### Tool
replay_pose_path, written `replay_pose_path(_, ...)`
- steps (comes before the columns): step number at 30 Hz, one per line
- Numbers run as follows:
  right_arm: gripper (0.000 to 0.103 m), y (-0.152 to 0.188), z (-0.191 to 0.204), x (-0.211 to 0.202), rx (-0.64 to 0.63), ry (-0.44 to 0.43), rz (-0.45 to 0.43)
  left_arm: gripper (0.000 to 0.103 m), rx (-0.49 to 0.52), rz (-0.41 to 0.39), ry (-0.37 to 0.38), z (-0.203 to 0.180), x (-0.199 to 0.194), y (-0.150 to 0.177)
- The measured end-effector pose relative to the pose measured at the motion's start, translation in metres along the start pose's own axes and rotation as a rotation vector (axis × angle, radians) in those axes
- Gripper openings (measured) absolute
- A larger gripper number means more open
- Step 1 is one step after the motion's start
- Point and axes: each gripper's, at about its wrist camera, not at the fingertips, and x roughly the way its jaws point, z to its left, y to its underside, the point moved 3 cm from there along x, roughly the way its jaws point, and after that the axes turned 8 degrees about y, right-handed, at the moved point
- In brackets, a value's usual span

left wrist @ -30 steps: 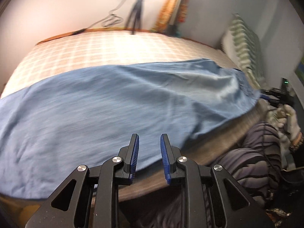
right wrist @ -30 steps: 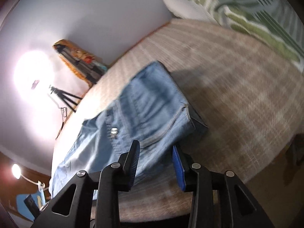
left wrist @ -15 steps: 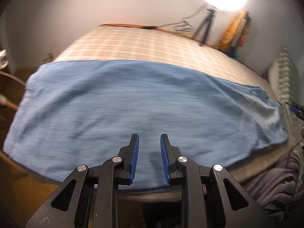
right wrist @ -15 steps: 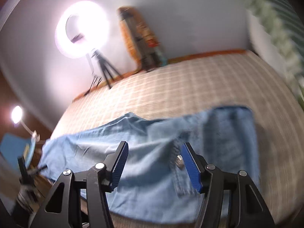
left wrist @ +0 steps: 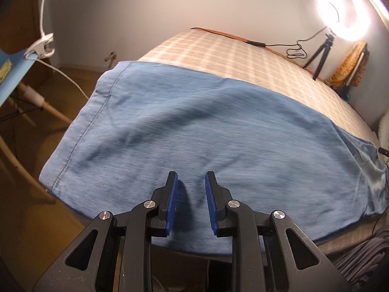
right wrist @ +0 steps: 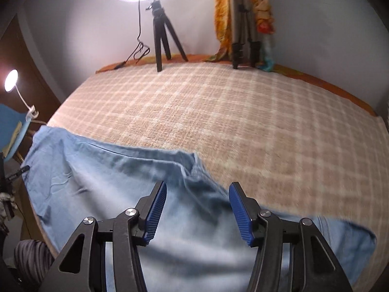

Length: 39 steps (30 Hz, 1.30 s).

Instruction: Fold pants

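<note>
Blue denim pants (left wrist: pixel 206 131) lie flat along the near edge of a bed with a beige checked cover (left wrist: pixel 226 53). The hemmed leg end lies at the left in the left wrist view. My left gripper (left wrist: pixel 191 187) is open and empty, hovering just above the leg cloth near the bed's near edge. In the right wrist view the pants (right wrist: pixel 102 182) spread across the lower half, with the upper part below my right gripper (right wrist: pixel 197 199), which is open wide and empty just above the cloth.
A lit ring light on a small tripod (right wrist: pixel 161 31) and a larger folded tripod with an orange cloth (right wrist: pixel 243 24) stand at the far wall. A blue chair with a clip lamp (left wrist: pixel 14 73) stands left of the bed. Striped dark fabric (left wrist: pixel 364 260) lies at the lower right.
Both grippers swung round: the left one toward the leg end, the right one from the pillow side to face the far wall. The right jaws opened wider.
</note>
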Motion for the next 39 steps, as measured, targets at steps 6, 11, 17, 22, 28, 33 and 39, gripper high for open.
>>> replay_pose_path(6, 0.052, -0.01, 0.005, 0.017, -0.049, 0.016, 0.032, 0.021, -0.012, -0.006, -0.003, 0.004, 0.003, 0.0)
replay_pose_path(11, 0.044, -0.011, 0.016, 0.024, -0.118, 0.021, 0.049, 0.024, -0.018, -0.006, 0.001, 0.004, 0.004, -0.001)
replay_pose_path(17, 0.023, -0.006, 0.026, 0.034, -0.226, 0.109, 0.063, 0.026, -0.015, -0.009, -0.005, 0.003, 0.006, -0.001)
replay_pose_path(22, 0.013, -0.007, 0.037, 0.034, -0.349, 0.197, 0.058, 0.026, -0.013, -0.01, -0.001, 0.003, 0.007, -0.001)
replay_pose_path(28, 0.006, -0.025, 0.033, 0.032, -0.383, 0.233, 0.051, 0.026, -0.014, -0.016, 0.001, 0.003, 0.007, 0.0)
replay_pose_path(33, 0.004, -0.036, 0.025, 0.048, -0.356, 0.245, 0.066, 0.026, -0.01, -0.018, -0.001, 0.003, 0.007, 0.0)
replay_pose_path(39, 0.004, -0.033, 0.021, 0.07, -0.333, 0.264, 0.065, 0.026, 0.013, -0.028, -0.012, 0.002, 0.008, 0.0)
